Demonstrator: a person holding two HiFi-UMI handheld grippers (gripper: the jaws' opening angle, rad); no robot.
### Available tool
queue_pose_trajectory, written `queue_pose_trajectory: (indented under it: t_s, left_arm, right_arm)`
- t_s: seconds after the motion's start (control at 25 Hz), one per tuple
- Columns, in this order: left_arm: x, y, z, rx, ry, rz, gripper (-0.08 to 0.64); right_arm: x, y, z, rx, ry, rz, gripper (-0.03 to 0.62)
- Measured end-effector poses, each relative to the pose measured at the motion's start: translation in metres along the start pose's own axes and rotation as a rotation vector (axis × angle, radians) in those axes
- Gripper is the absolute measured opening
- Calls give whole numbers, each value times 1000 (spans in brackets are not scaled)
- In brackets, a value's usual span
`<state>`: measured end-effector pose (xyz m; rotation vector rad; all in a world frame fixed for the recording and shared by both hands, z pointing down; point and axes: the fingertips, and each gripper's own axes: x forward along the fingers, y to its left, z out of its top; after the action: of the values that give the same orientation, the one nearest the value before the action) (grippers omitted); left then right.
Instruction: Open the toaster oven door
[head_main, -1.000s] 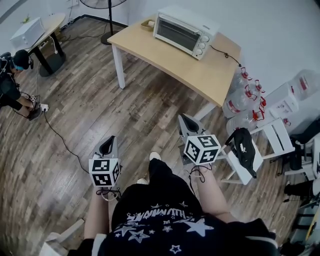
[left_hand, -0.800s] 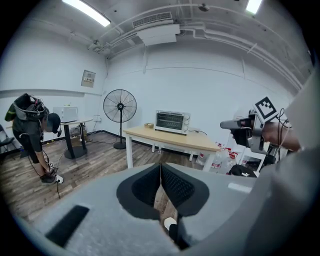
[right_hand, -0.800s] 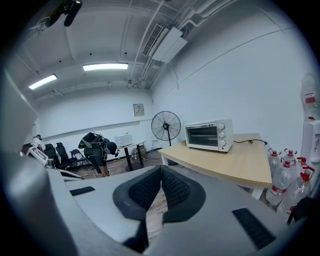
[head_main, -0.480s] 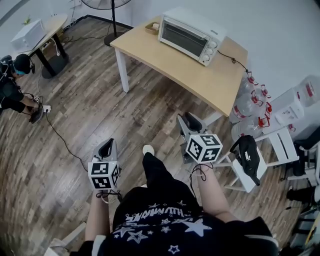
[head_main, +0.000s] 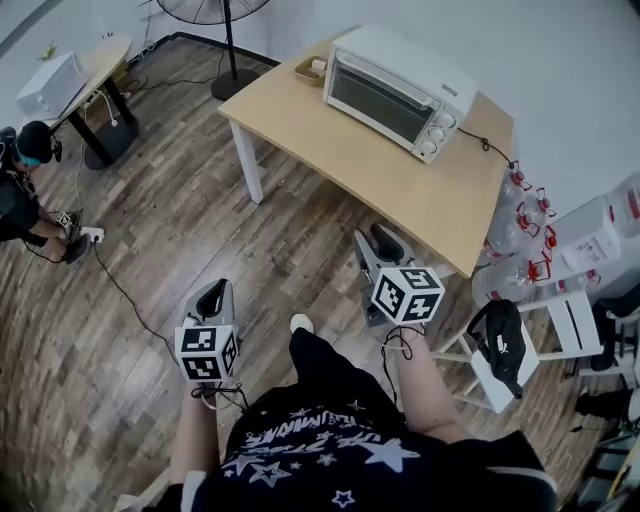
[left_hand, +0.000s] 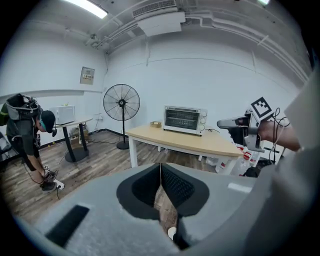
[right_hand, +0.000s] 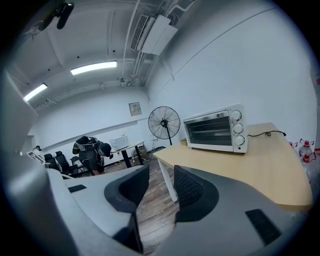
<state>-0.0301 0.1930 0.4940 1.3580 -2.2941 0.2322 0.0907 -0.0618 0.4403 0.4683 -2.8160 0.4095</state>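
The toaster oven (head_main: 400, 90) stood in the upper middle of the head view, on the far part of the table (head_main: 330, 150), its glass door (head_main: 375, 98) shut and its cord (head_main: 490, 147) trailing off to the right; a small tray (head_main: 312, 68) sat just beside its left end. Both grippers hung well short of it, low in the frame; the right gripper (head_main: 385, 243) had its jaws opening with nothing between them; the left gripper (head_main: 212, 297) had its jaws pressed together, empty. The oven looked light and unanchored; a pull on the door by one gripper alone would probably drag the whole oven forward along the table; a shallow pinch could slip off the door's top edge.
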Motion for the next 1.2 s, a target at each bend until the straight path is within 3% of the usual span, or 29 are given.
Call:
queue_pose_trajectory:
  t_s: [0.68, 1.2]
  left_arm:
    - [164, 11, 117, 50, -55, -35, 21]
    - [228, 13, 144, 105, -20, -109, 21]
  right_arm:
    - [126, -114, 87, 31, -54, -52, 160]
    - [149, -150, 98, 158, -82, -102, 159]
